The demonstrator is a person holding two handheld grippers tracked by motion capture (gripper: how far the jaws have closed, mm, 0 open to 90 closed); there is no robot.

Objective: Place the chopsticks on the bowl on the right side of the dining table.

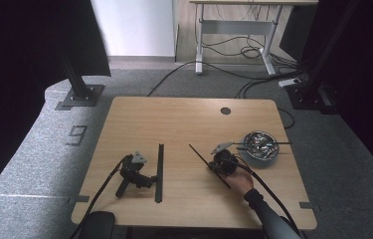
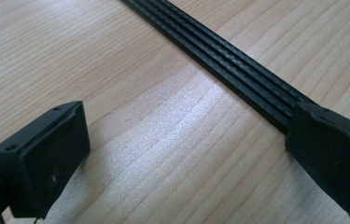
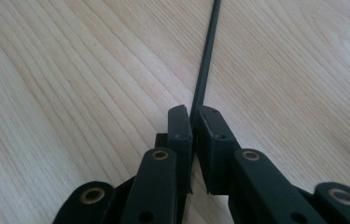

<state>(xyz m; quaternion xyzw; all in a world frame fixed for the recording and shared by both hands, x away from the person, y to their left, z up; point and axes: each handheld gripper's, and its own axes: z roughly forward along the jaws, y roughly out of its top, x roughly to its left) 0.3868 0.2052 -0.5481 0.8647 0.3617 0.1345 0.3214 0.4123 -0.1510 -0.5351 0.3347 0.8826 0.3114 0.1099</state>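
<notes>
1. Wooden table (image 1: pixel 184 119) is the biggest thing; everything sits on it.
2. Left gripper (image 1: pixel 146 180) lies on the table near the front left. Its jaws are wide apart with bare wood between them. One jaw touches the end of the wide black strip (image 2: pixel 238 70).
3. Right gripper (image 1: pixel 213 168) is in a person's hand (image 1: pixel 241 181) at the front right. Its jaws are squeezed together on the thin black strip (image 3: pixel 205 79).
4. That wide black strip lies flat, just beside the left gripper, and points away from the person.
5. That thin black strip runs slanted across the middle of the table.
6. Shiny metal bowl (image 1: pixel 259 145) sits near the right edge, close to the right gripper. Another thin dark stick (image 1: pixel 266 143) lies across its top.
</notes>
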